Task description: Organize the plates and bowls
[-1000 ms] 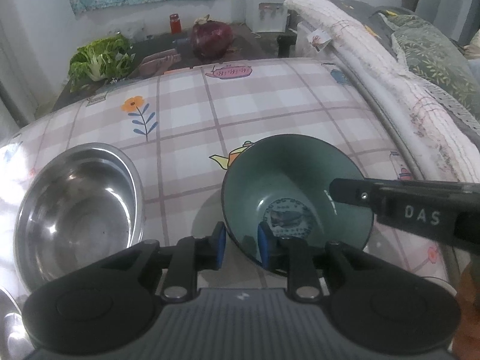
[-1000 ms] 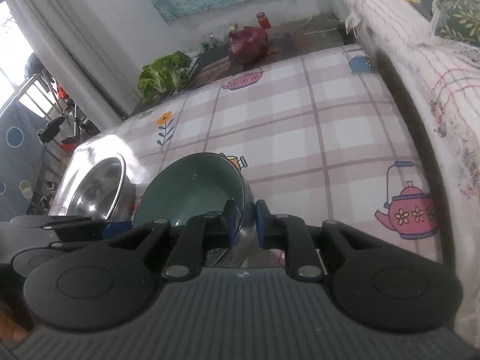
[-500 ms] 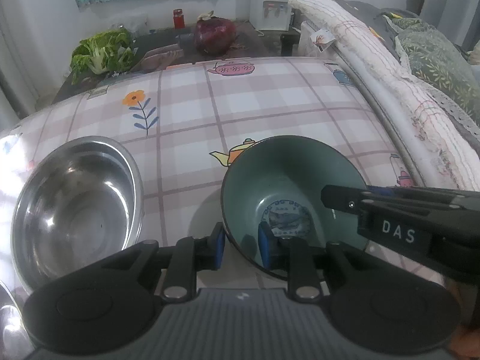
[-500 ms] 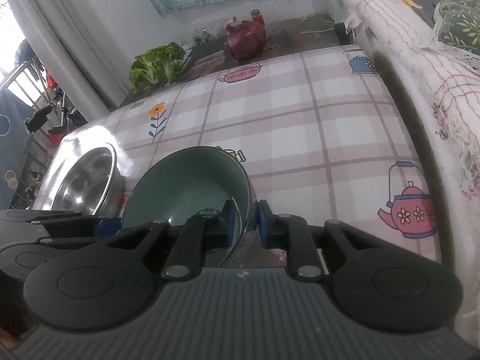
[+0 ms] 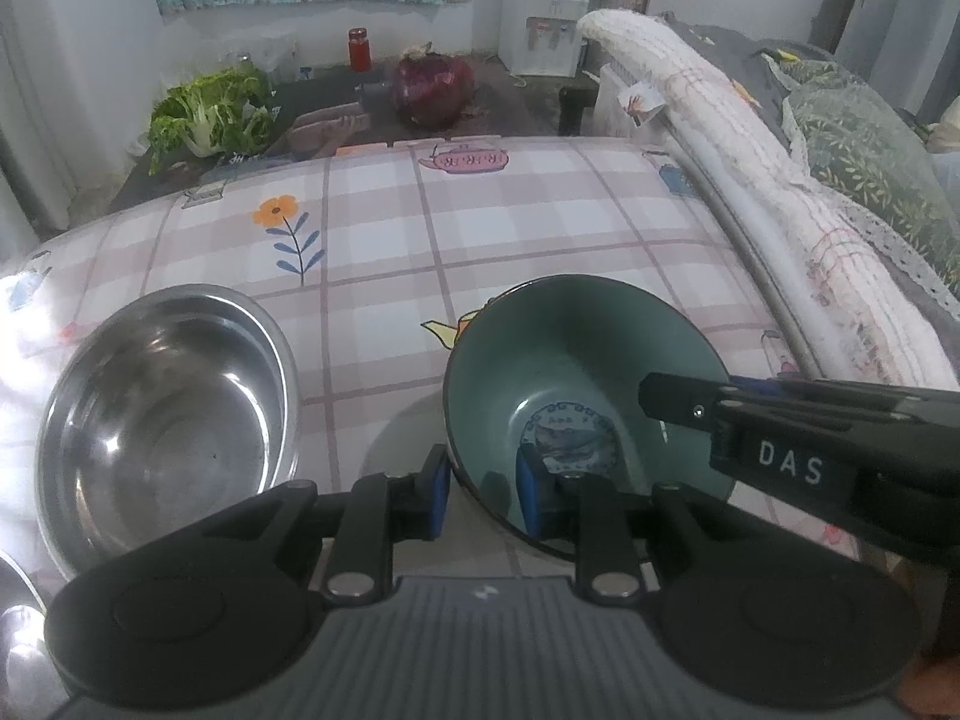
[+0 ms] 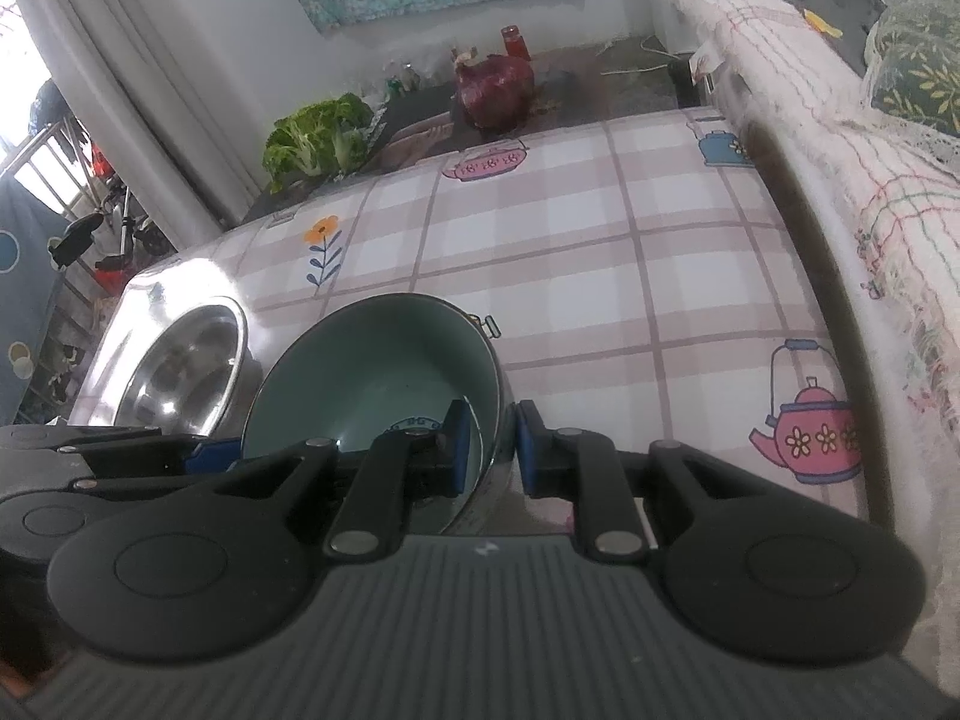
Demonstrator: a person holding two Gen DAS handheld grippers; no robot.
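Over the last second the green bowl (image 5: 576, 384) has risen a little and tilted further, its shadow now spread on the checked tablecloth (image 5: 540, 222) beneath, which suggests it is off the surface. The left gripper (image 5: 480, 489) clamps the bowl's near rim at about 7 o'clock, one pad inside and one outside; the right gripper (image 6: 487, 450) pinches the rim at about 4 o'clock the same way. The steel bowl (image 5: 168, 420) sits at 9 o'clock of the green one, just beside it and apart. With the green bowl held by both, nesting it into the steel one looks like the next step.
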